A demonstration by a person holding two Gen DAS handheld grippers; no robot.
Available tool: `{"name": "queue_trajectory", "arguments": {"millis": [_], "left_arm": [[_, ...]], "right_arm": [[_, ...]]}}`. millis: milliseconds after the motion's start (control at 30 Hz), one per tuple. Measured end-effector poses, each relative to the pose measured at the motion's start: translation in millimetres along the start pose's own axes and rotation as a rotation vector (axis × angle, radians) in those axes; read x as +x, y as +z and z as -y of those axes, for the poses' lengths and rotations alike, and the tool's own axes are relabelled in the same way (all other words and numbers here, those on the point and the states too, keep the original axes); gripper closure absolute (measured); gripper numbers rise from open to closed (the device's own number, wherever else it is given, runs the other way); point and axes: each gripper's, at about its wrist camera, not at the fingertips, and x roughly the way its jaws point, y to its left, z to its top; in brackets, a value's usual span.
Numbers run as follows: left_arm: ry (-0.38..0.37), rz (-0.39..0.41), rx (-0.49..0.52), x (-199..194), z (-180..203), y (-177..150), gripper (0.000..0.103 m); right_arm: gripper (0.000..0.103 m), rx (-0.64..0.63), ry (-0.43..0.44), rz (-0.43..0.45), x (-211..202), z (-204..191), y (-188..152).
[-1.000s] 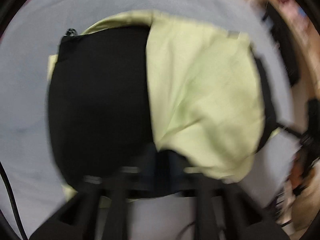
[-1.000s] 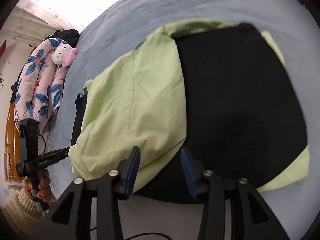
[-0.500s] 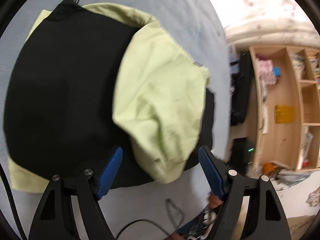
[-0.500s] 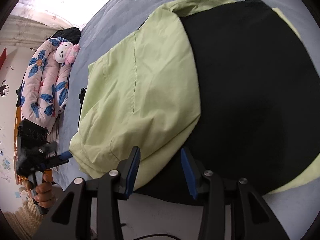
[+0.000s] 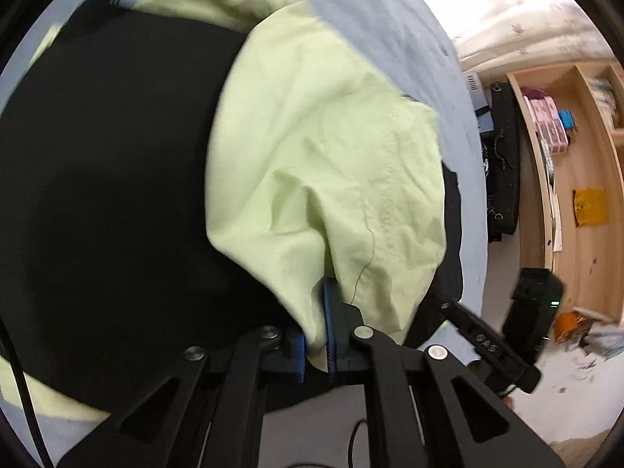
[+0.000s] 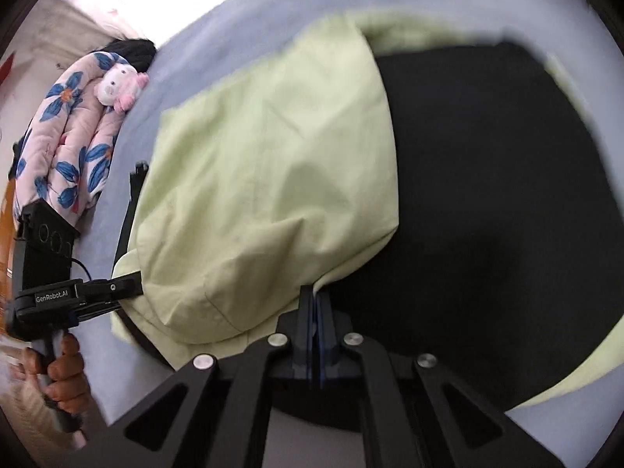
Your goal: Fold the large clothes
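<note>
Where your left gripper (image 5: 314, 335) meets the cloth, its blue pads are drawn nearly together with a fold of the light green layer (image 5: 323, 163) pinched between them at that layer's near edge. Your right gripper (image 6: 315, 335) is pressed fully together, its tips pinching the near hem of the same green layer (image 6: 265, 195), just where green meets the black panel (image 6: 487, 214).

The garment (image 5: 117, 179) lies spread on the grey-blue bed sheet (image 5: 394, 27): a broad black expanse with pale green showing round its rim, and the green layer folded over one side of it. In the right wrist view the green layer covers the left part of the garment and the black the right; in the left wrist view the sides are reversed.

In the right wrist view your left hand (image 6: 64, 374) grips its tool's handle at the lower left. Beyond the garment, a floral quilt (image 6: 66, 144) lies rolled along the bed's edge with a pink-and-white plush toy (image 6: 117, 87) on it. The left wrist view shows a wooden shelf unit (image 5: 577, 179) off the bed's far side.
</note>
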Motion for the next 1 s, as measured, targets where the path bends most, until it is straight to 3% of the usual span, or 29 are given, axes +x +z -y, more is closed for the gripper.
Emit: {"name": "queue_trajectory", "arguments": {"millis": [100, 233, 367, 433, 567, 667, 767, 867, 1000], "left_arm": [[0.007, 0.032, 0.056, 0.9, 14.1, 7.5, 0.098], [0.106, -0.019, 0.092, 24.1, 1.4, 5.3, 0.096], [0.086, -0.026, 0.026, 27.6, -8.3, 0.8, 0.090], [0.096, -0.021, 0.009, 15.5, -11.3, -1.7, 0.079], [0.251, 0.057, 0.074, -22.4, 3.5, -16.6, 0.076], [0.329, 0.161, 0.137, -46.5, 22.6, -25.1, 0.076], [0.296, 0.217, 0.168, -52.1, 40.7, -20.0, 0.076], [0.281, 0.218, 0.181, -33.7, 48.3, -9.3, 0.076], [0.286, 0.205, 0.143, 4.1, 49.0, 1.8, 0.076]], "right_arm": [[0.102, -0.022, -0.051, 0.074, -11.1, 1.4, 12.9], [0.102, -0.034, -0.118, -0.008, 17.0, 10.8, 13.3], [0.097, -0.072, -0.180, -0.049, 27.5, 3.7, 6.1], [0.092, -0.056, -0.190, -0.064, 21.3, 1.8, 7.5], [0.087, -0.016, -0.189, 0.000, -3.0, -5.9, 11.0], [0.086, -0.018, -0.122, 0.084, -21.8, -23.2, 13.1], [0.086, -0.068, -0.042, 0.120, -20.1, -47.6, 15.3], [0.086, -0.136, -0.047, 0.116, -0.2, -73.0, 17.5], [0.086, -0.102, -0.059, 0.053, 35.6, -71.7, 20.8]]}}
